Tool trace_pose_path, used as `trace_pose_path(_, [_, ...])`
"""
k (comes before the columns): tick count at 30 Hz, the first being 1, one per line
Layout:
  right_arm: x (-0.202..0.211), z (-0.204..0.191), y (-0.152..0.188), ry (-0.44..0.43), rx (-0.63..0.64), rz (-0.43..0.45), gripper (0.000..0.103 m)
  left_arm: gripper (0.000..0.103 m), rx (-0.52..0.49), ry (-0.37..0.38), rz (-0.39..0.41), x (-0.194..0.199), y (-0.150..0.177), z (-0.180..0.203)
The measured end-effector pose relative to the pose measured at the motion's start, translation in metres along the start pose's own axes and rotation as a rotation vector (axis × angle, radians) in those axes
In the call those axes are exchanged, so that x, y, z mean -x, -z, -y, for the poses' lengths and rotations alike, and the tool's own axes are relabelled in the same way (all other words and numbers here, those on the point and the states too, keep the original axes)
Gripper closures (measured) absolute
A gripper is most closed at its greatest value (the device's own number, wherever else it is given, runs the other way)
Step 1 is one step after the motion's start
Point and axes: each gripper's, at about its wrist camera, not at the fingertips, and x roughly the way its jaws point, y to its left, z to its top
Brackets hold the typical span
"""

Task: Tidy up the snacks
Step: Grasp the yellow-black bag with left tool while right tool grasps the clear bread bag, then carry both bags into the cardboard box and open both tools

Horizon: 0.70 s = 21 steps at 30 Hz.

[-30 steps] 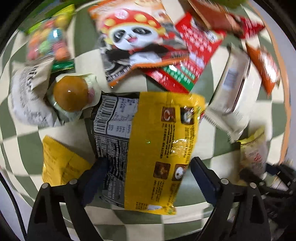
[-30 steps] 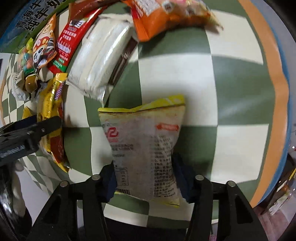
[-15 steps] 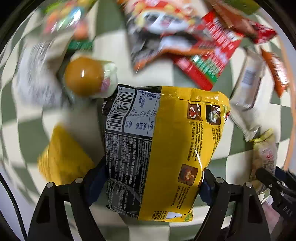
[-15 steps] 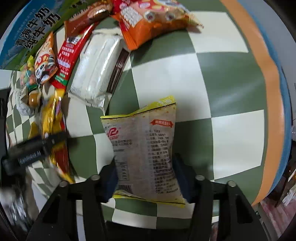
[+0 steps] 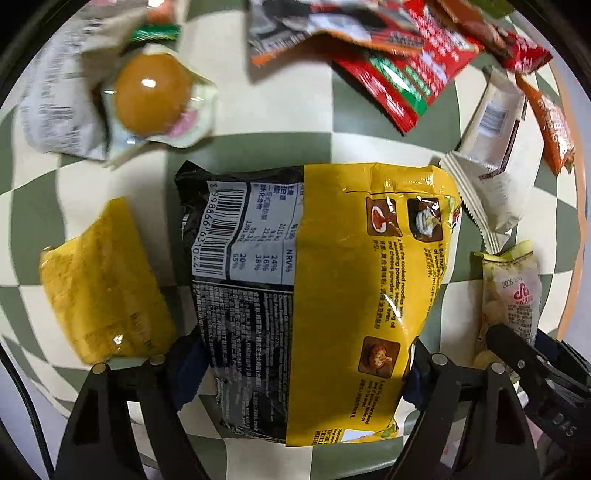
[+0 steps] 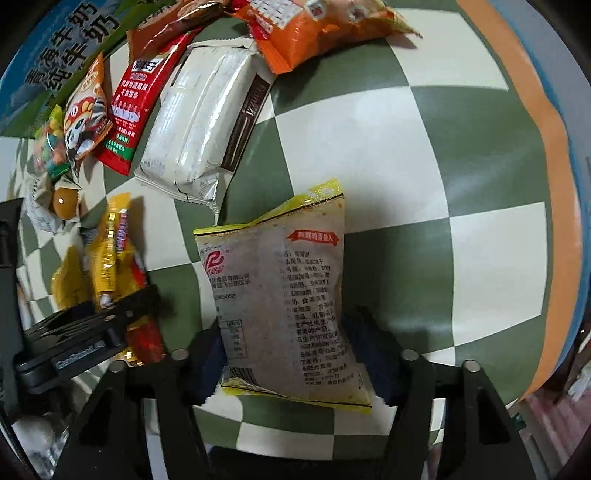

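Note:
My left gripper (image 5: 299, 365) is shut on a yellow and black noodle packet (image 5: 332, 277), held just above the green and cream checked cloth (image 5: 369, 125). My right gripper (image 6: 291, 354) is shut on a pale yellow-edged cracker bag (image 6: 284, 306), lifted off the cloth. The cracker bag also shows at the right in the left wrist view (image 5: 513, 295), and the noodle packet at the left in the right wrist view (image 6: 118, 266).
A small yellow packet (image 5: 99, 280), a brown jelly cup (image 5: 155, 96), a white printed bag (image 5: 55, 107), a red packet (image 5: 402, 70), a white wrapped pack (image 6: 207, 118), an orange bag (image 6: 314, 29) and a panda packet (image 6: 86, 110) lie on the cloth. An orange border (image 6: 532, 81) edges it.
My left gripper has closed on the noodle packet and lifted it, drawing back from the snack pile. My right gripper has risen with the cracker bag.

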Motion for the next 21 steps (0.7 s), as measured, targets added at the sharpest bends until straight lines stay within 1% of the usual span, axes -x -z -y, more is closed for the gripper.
trace_pose_path(2, [0.0,-0.008,0.006,0.022,0.01,0.021,0.05,0.019,0.012,-0.006,0.021,0.006,0.006,-0.015])
trace_pose_path(4, [-0.001,-0.02,0.01,0.029,0.007,0.039,0.053,0.019,0.015,-0.017,0.038,0.015,0.019,-0.015])
trace_pose_path(6, [0.002,-0.031,0.012,0.029,0.001,0.056,0.055,0.019,0.015,-0.016,0.055,0.022,0.025,-0.026])
trace_pose_path(10, [0.022,-0.048,0.02,0.007,-0.007,0.097,0.056,0.019,0.015,0.017,0.093,0.051,0.043,-0.03])
trace_pose_path(12, [0.036,-0.054,0.024,-0.012,-0.013,0.119,0.056,0.019,0.017,0.052,0.114,0.067,0.05,-0.042])
trace_pose_path(15, [0.063,-0.064,0.028,-0.054,-0.02,0.166,0.056,0.019,0.012,0.101,0.163,0.099,0.054,-0.066])
trace_pose_path(17, [0.081,-0.077,0.029,-0.083,-0.022,0.202,0.056,0.019,0.005,0.125,0.195,0.119,0.053,-0.073])
trace_pose_path(19, [0.105,-0.086,0.025,-0.117,-0.016,0.256,0.056,0.019,-0.002,0.151,0.231,0.15,0.046,-0.082])
trace_pose_path(20, [0.116,-0.079,0.02,-0.131,-0.014,0.276,0.056,0.019,-0.002,0.165,0.242,0.164,0.039,-0.087])
trace_pose_path(21, [0.131,-0.08,0.017,-0.151,-0.009,0.3,0.056,0.019,0.005,0.182,0.246,0.187,0.033,-0.086])
